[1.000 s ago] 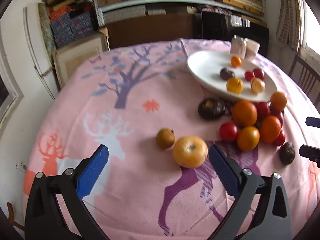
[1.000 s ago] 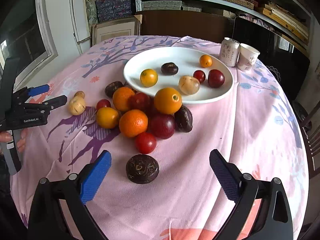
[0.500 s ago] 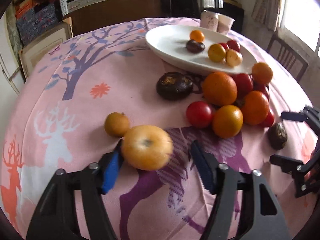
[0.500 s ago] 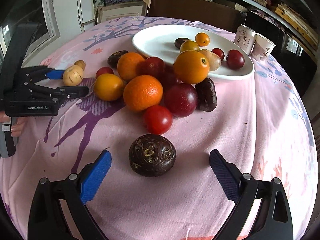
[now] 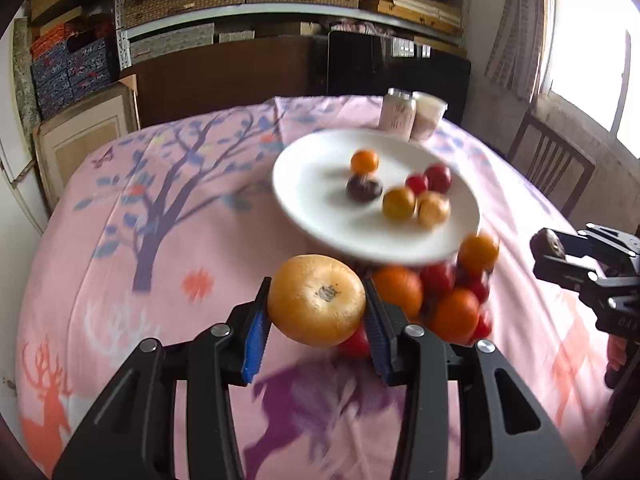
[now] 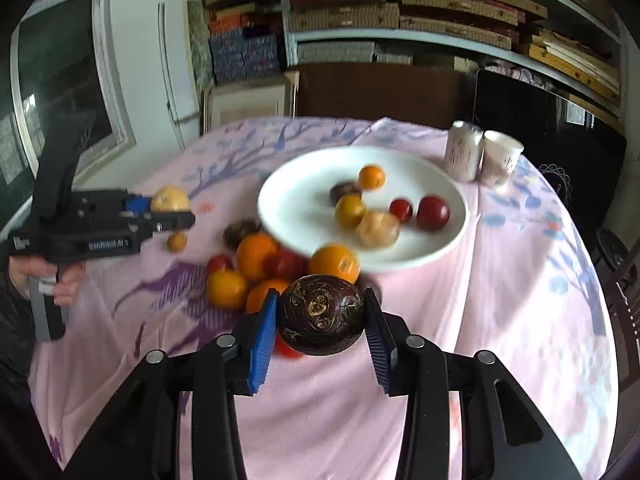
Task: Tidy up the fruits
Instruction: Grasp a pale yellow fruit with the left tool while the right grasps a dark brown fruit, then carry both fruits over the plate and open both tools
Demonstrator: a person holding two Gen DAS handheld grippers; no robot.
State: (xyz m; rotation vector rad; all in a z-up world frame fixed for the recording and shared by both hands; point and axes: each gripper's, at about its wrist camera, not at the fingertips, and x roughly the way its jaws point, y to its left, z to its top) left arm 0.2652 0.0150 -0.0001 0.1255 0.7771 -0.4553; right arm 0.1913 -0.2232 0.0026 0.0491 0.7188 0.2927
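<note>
My left gripper (image 5: 316,308) is shut on a yellow-tan pear (image 5: 317,300) and holds it lifted above the table. My right gripper (image 6: 322,320) is shut on a dark purple passion fruit (image 6: 321,315), also lifted. A white plate (image 5: 312,204) holds several small fruits. A pile of oranges and tomatoes (image 5: 440,292) lies on the cloth in front of the plate. In the right wrist view the left gripper (image 6: 168,212) shows at the left with the pear (image 6: 169,200); in the left wrist view the right gripper (image 5: 556,252) shows at the right.
A pink printed tablecloth (image 5: 120,280) covers the round table. A can (image 6: 463,156) and a paper cup (image 6: 500,158) stand behind the plate. A small brown fruit (image 6: 177,241) and another dark fruit (image 6: 240,232) lie left of the pile. A chair (image 5: 552,168) stands at the right.
Both grippers closed on their fruits and lifted them off the cloth: the left on the pear, the right on the passion fruit.
</note>
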